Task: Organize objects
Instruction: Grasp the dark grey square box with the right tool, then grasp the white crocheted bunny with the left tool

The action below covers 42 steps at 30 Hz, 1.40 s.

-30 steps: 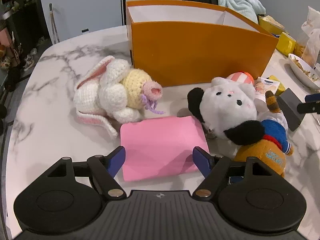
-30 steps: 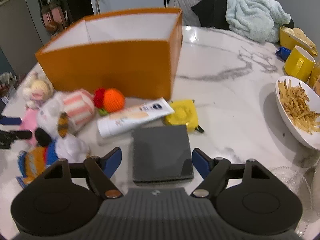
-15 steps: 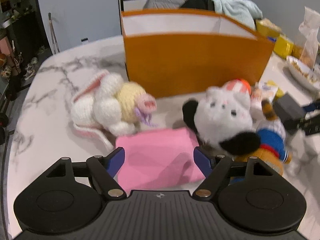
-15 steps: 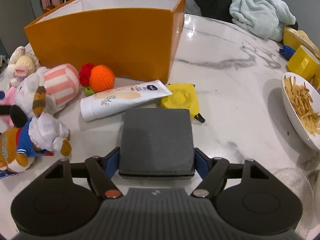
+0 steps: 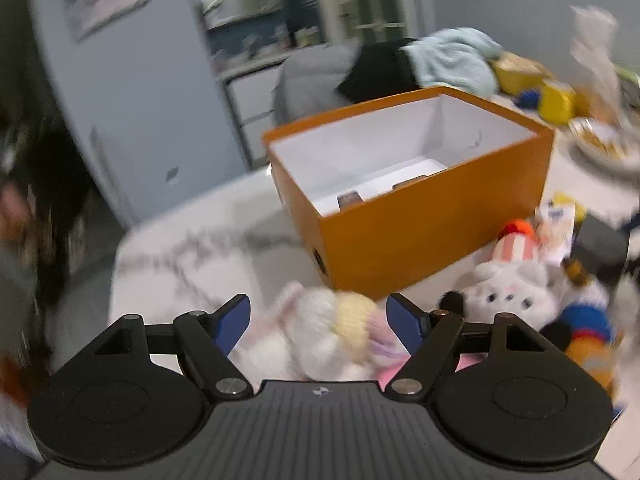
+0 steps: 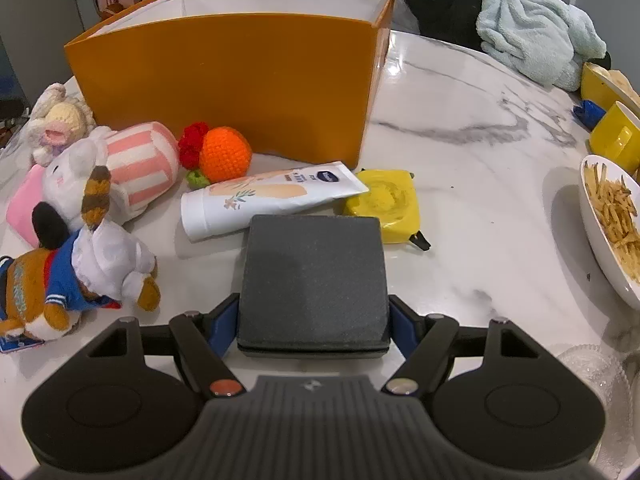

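While the right gripper (image 6: 314, 320) has its blue pads against both sides of the dark grey box (image 6: 314, 276), clamped on it low over the marble table (image 6: 460, 184), bare marble lies open toward 1 and 2 o'clock in the right wrist view, up to the white bowl of fries (image 6: 608, 220) at 3 o'clock and the yellow mug (image 6: 616, 136) beyond it. Just ahead of the grey box, at 12 o'clock, a white cream tube (image 6: 272, 196) lies across the way, its flat end overlapping a yellow packet (image 6: 386, 204). Behind them the orange box (image 6: 232, 80) stands open-topped, its near wall tall and plain, a crocheted orange ball (image 6: 224, 154) touching its foot. At 9 to 10 o'clock plush toys crowd the table edge: a striped pink-and-white one (image 6: 136, 164), a white animal (image 6: 68, 180) and a dog in a blue jacket (image 6: 60, 280). The grey box is square, flat, matte and finely speckled, with a seam round its lower edge. In the blurred left wrist view the left gripper (image 5: 318, 320) hangs wide open and holds nothing, above a white and yellow crocheted bunny (image 5: 332, 332). From there the orange box (image 5: 420, 216) at 1 o'clock shows a white interior with a few small items on its floor, too blurred to tell.
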Available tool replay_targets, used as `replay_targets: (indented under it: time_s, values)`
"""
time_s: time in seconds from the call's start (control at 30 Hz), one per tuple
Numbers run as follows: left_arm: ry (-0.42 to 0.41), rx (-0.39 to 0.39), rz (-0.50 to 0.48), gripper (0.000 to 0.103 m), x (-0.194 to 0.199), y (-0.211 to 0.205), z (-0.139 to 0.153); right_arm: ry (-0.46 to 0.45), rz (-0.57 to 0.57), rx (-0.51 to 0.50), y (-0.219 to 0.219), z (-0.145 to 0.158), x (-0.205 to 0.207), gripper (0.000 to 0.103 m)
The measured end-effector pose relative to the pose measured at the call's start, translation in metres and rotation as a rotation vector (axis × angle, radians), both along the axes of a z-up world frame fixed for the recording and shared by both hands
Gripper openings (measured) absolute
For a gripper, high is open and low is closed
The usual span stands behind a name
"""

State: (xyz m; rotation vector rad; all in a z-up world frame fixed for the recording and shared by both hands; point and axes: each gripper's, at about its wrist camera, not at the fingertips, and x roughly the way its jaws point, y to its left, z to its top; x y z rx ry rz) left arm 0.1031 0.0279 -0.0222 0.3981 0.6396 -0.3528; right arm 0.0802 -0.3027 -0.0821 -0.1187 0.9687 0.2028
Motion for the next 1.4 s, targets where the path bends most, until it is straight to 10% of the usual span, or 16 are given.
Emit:
replay_targets:
  time_s: [0.27,0.6,1.4]
  values:
    - [0.075,0.142,-0.305,0.088,0.021,0.004,-0.024,0.018,-0.003,0.009,-0.002,-0.005,0.002,0.077]
    - [0.2,0.222,-0.359,0.095,0.044,-0.019,-0.056,0.016,-0.001,0.014,0.0,-0.005,0.004,0.077]
    - [0.229,0.211,-0.172,0.073,0.024,-0.001,-0.048,0.017,-0.015,0.032,0.006,-0.001,0.017,0.077]
